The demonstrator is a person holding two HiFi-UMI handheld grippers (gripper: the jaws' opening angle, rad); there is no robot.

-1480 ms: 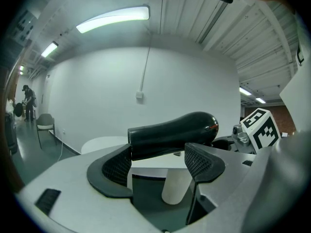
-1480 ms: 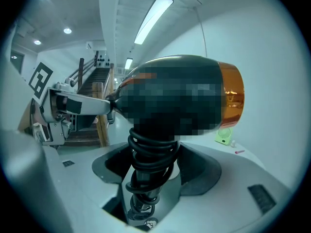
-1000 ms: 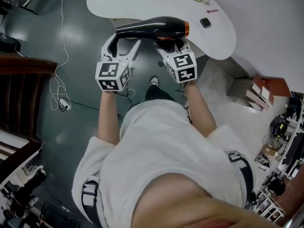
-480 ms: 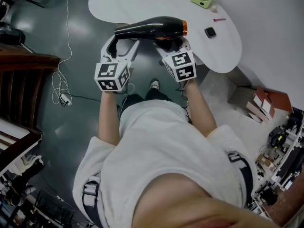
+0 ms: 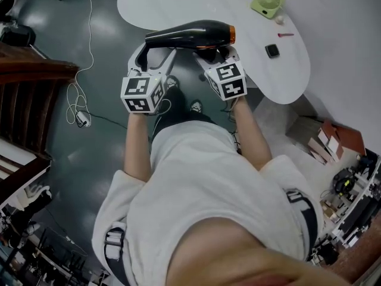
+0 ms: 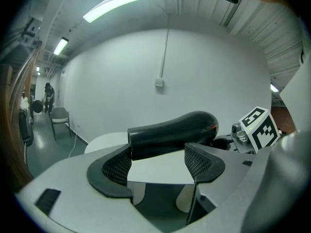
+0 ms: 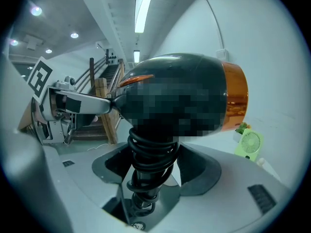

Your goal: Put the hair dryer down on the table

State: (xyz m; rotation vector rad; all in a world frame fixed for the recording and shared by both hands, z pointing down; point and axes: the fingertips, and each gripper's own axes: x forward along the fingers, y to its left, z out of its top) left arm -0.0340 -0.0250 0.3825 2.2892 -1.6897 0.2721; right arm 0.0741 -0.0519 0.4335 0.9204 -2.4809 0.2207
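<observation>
The white worktop [image 5: 196, 5] filled the top of the head view, its rounded edge just beyond the tongs. The hair dryer [image 5: 190, 33] hung in the air over that near edge and the dark floor, not yet on the surface. Its black barrel lay crosswise, with the nozzle to the left and the orange rear band [image 5: 233, 34] to the right.

It looked to be a rigid, smooth plastic shell with most of its weight in the barrel, so it was likely to tip about the handle. The handle, with the cord [image 7: 150, 154] wound round it, seemed the surest place to hold.

The right tongs [image 5: 213, 53] were pinching that cord-wrapped handle from below. The left tongs [image 5: 156, 49] stood spread and held nothing. The nozzle end crossed just past their tips, though whether it touched them could not be told.

Farther along the worktop, well apart from the dryer, sat a small green fan [image 5: 266, 2].
</observation>
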